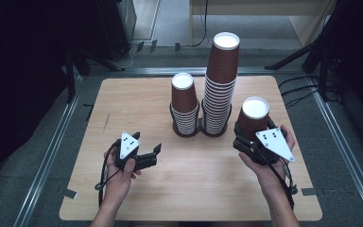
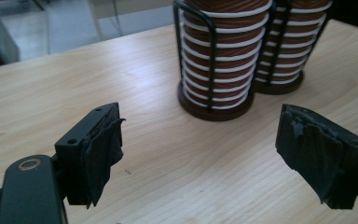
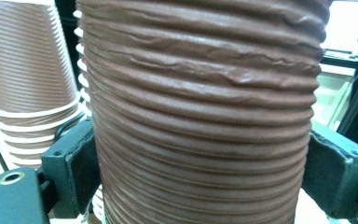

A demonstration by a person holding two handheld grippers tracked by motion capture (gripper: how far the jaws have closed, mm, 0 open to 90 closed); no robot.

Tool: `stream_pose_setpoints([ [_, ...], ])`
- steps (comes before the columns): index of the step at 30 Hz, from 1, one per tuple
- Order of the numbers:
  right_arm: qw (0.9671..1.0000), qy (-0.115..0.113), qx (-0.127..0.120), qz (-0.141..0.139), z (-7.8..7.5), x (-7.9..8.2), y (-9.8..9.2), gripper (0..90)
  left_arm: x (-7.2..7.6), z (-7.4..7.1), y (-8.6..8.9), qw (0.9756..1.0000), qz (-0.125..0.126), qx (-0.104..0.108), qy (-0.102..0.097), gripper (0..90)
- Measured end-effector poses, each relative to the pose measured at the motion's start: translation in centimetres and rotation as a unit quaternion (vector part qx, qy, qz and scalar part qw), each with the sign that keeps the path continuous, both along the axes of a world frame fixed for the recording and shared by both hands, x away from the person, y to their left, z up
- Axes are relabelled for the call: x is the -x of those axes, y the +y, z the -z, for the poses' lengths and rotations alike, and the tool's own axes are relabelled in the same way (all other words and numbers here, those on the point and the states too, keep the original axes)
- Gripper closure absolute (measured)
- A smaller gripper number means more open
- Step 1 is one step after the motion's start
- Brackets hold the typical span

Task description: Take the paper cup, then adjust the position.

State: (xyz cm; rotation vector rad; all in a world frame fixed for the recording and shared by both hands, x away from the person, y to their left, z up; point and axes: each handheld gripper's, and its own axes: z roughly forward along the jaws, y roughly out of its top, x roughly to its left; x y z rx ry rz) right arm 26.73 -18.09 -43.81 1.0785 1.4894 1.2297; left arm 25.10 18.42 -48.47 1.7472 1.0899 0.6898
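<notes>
No writing shows on the ribbed brown cup (image 1: 254,118), which is clamped upside down between the jaws of the right gripper (image 1: 246,137) near the right edge of the table (image 1: 123,99). The left gripper (image 1: 157,152) lies level in its hand, jaws apart with nothing between them, with bare wood ahead up to the 2 racked stacks (image 1: 222,85).

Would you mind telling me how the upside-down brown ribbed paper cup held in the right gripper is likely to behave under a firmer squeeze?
The brown ribbed paper cup probably crumples easily: its ridged wall already shows wrinkles near the top. It is likely light, since the right gripper holds it by side pressure alone. The ribs probably give grip, so slipping seems unlikely.
</notes>
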Motion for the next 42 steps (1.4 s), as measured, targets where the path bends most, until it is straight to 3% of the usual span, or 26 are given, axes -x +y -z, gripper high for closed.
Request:
stream_pose_setpoints([
  [1, 1.0, 0.0, 0.0, 0.0, 0.0, 0.0, 0.0, 11.5, 0.0, 0.0, 0.0, 1.0, 0.0, 0.0, 0.0, 14.8],
  [3, 0.9999, -0.001, 0.01, -0.002, 0.2, 0.0, 0.4, 11.5, 0.2, -0.2, 0.2, 0.9997, 0.009, 0.021, 0.002, 14.9],
  [4, 0.9998, 0.0, 0.021, -0.006, 0.4, 0.0, 0.8, 11.5, 0.4, -0.6, 0.3, 0.9995, 0.008, 0.026, 0.015, 13.4],
  [7, 0.9994, -0.002, 0.033, -0.008, 0.6, 0.0, 1.1, 11.5, 0.7, -0.8, 0.5, 0.9993, 0.015, 0.031, 0.015, 8.6],
  [9, 0.9992, 0.0, 0.04, -0.01, 0.8, 0.0, 1.4, 11.5, 0.9, -1.0, 0.7, 0.9978, 0.042, 0.05, 0.01, 4.7],
  [10, 0.9989, -0.001, 0.044, -0.015, 0.9, 0.0, 1.6, 11.5, 1.1, -1.2, 0.9, 0.9956, 0.068, 0.064, 0.007, 0.3],
  [15, 0.9987, -0.002, 0.047, -0.021, 1.0, 0.1, 2.2, 11.6, 1.4, -1.5, 0.7, 0.9948, 0.073, 0.07, 0.006, 0.3],
  [19, 0.997, -0.013, 0.07, -0.029, 1.3, 0.4, 2.9, 11.6, 1.5, -1.7, 0.3, 0.9942, 0.078, 0.074, 0.007, 0.3],
  [22, 0.9952, -0.023, 0.087, -0.039, 1.5, 0.6, 3.6, 11.6, 1.7, -2.1, -0.2, 0.9924, 0.091, 0.082, 0.002, 0.3],
  [25, 0.9957, -0.022, 0.08, -0.042, 1.7, 0.7, 3.9, 11.6, 1.9, -2.5, -0.7, 0.9928, 0.097, 0.07, 0.002, 0.0],
  [28, 0.9951, -0.024, 0.084, -0.045, 1.9, 0.7, 4.2, 11.6, 2.0, -2.6, -0.9, 0.992, 0.104, 0.072, 0.004, 0.0],
  [34, 0.9908, -0.028, 0.12, -0.055, 2.5, 1.1, 5.6, 11.5, 2.3, -2.9, -1.2, 0.9898, 0.119, 0.079, -0.002, 0.0],
  [42, 0.9866, -0.034, 0.144, -0.069, 3.3, 1.2, 6.5, 11.5, 2.6, -3.3, -1.9, 0.9873, 0.138, 0.079, -0.005, 0.0],
])
